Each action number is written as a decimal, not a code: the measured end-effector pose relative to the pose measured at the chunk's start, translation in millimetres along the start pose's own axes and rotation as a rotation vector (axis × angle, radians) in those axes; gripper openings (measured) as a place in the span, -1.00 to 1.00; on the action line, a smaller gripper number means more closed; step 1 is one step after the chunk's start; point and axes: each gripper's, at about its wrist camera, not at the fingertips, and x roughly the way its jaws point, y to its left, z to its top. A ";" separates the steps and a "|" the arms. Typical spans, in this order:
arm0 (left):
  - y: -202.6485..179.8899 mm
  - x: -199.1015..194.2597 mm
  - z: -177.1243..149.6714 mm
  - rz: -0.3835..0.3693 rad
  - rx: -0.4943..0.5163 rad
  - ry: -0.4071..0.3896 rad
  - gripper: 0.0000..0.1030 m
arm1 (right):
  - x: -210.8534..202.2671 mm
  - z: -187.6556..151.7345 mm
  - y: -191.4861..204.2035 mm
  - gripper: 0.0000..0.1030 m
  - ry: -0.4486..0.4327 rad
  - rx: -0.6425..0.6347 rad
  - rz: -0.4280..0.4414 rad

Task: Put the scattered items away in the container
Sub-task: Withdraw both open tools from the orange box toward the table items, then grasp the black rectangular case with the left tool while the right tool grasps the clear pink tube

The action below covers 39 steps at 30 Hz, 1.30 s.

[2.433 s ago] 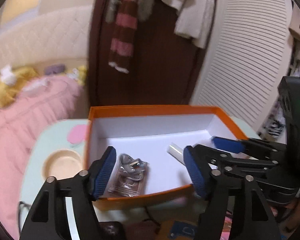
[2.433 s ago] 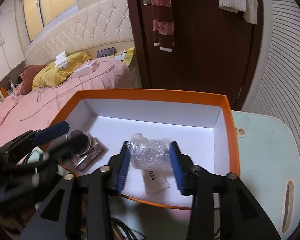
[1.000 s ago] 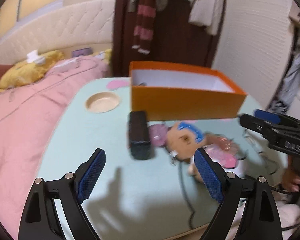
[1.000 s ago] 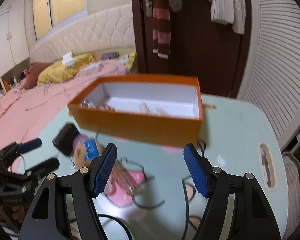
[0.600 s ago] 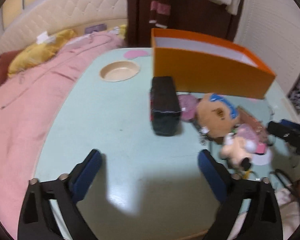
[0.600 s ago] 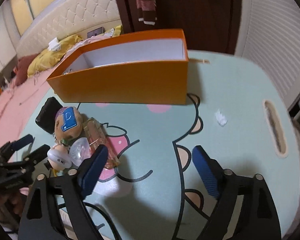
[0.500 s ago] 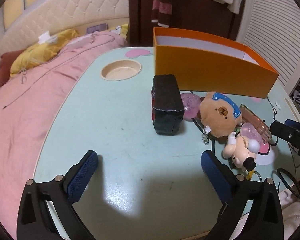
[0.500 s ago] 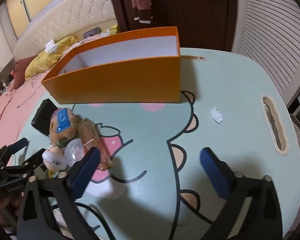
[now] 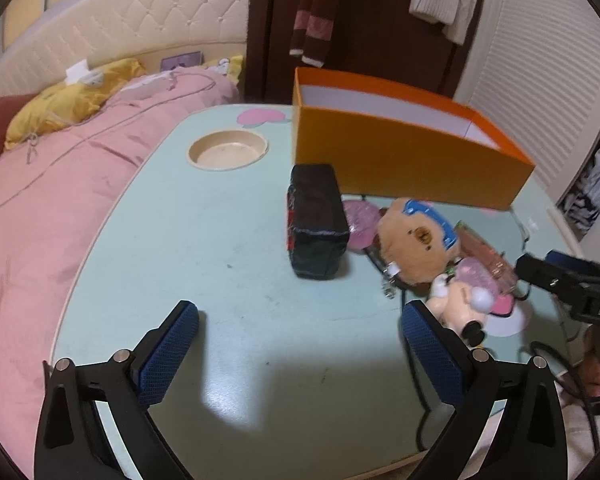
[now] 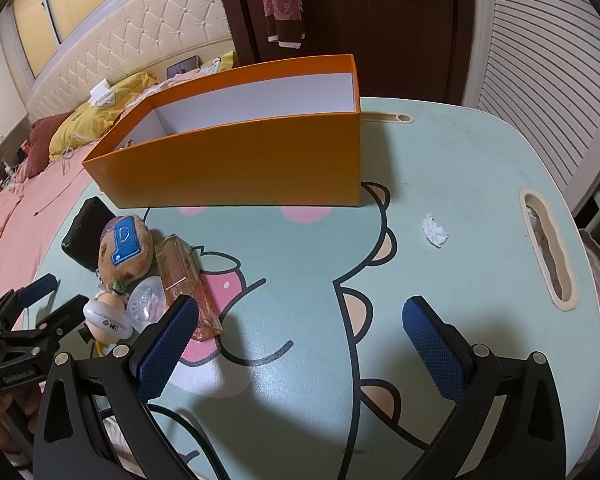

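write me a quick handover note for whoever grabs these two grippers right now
Left gripper: open, empty, above bare table.
Right gripper: open, empty, jaws just opened wide.
Orange box stands at the back of the table; what it holds is mostly hidden from here.
Still out, clustered in front of the box: black pouch, brown plush, clear amber case, small white figure, clear pink packet. Crumpled paper lies apart, on the right.
Left: box all of these.

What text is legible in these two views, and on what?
"D": blue patch on the brown plush toy.
"DAS", cut off at the frame edge: body of the right gripper, left wrist view.
Small black print on the white round toy: too small to read.
Embossed letters on the clear plastic piece: unreadable.
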 end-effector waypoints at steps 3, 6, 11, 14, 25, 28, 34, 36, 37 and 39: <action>-0.9 -6.1 1.4 -0.040 -0.006 -0.035 0.72 | -6.9 0.5 1.6 0.96 -0.033 -0.007 0.003; -2.0 -7.4 3.8 -0.080 -0.007 -0.046 0.55 | -17.5 0.1 6.4 0.91 -0.086 -0.034 0.019; 3.2 -8.5 11.8 -0.079 -0.035 -0.073 0.44 | -17.8 -2.9 21.0 0.44 -0.090 -0.106 0.035; 10.8 -6.9 19.1 -0.088 -0.065 -0.085 0.44 | -16.4 -5.6 27.1 0.31 -0.082 -0.139 0.042; 8.4 23.9 29.7 -0.155 -0.066 0.003 -0.19 | -4.9 -7.6 52.6 0.10 -0.052 -0.258 0.087; 9.5 26.4 29.9 -0.148 -0.074 0.007 -0.23 | 0.1 -1.1 55.2 0.02 -0.055 -0.259 0.088; 16.0 24.9 27.8 -0.135 -0.092 -0.002 -0.40 | 15.6 6.7 63.6 -0.15 -0.011 -0.276 0.115; 13.3 24.9 27.3 -0.117 -0.070 -0.006 -0.43 | 19.5 2.9 71.3 -0.15 0.001 -0.321 0.093; 10.6 24.7 26.8 -0.102 -0.050 -0.008 -0.44 | 19.4 0.2 74.6 -0.21 -0.008 -0.339 0.085; 5.0 24.4 25.7 -0.071 -0.008 -0.013 -0.47 | 19.2 -4.7 80.7 -0.63 -0.023 -0.371 0.072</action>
